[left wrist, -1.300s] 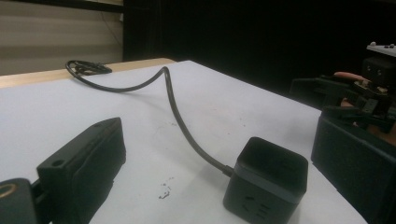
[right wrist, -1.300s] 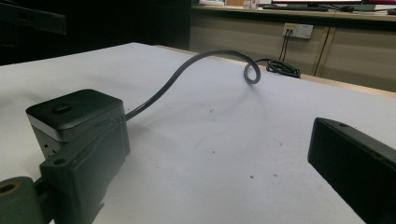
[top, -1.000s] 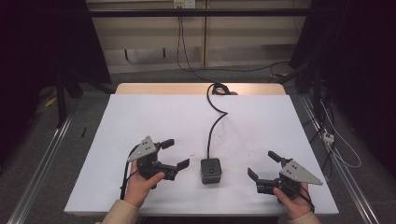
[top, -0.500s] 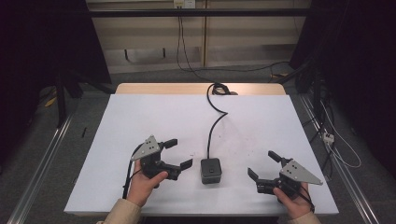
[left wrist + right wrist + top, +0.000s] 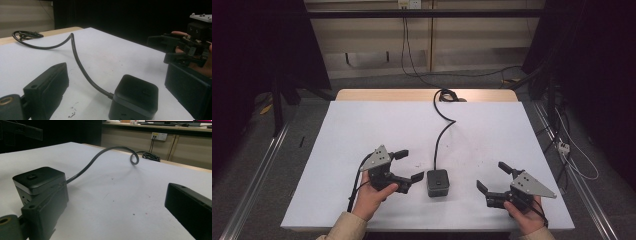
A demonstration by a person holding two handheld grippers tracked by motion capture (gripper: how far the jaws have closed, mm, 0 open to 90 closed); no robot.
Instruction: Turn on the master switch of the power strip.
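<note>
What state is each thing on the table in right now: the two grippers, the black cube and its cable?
Left gripper: open, holds nothing, beside the cube.
Right gripper: open, holds nothing, apart from the cube.
Black power cube: upright on the table, untouched.
Cable: attached to the cube, curving toward the table's far edge.

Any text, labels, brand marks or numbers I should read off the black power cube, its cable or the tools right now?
None can be read.
Power cube: plain black top with a small button, no legible marking in the high view; the side sockets in the right gripper view carry no readable print.
Cable: no print visible.
Left tool and right tool: grey plates show screw holes, no lettering.
Wall outlet: too small to read.
</note>
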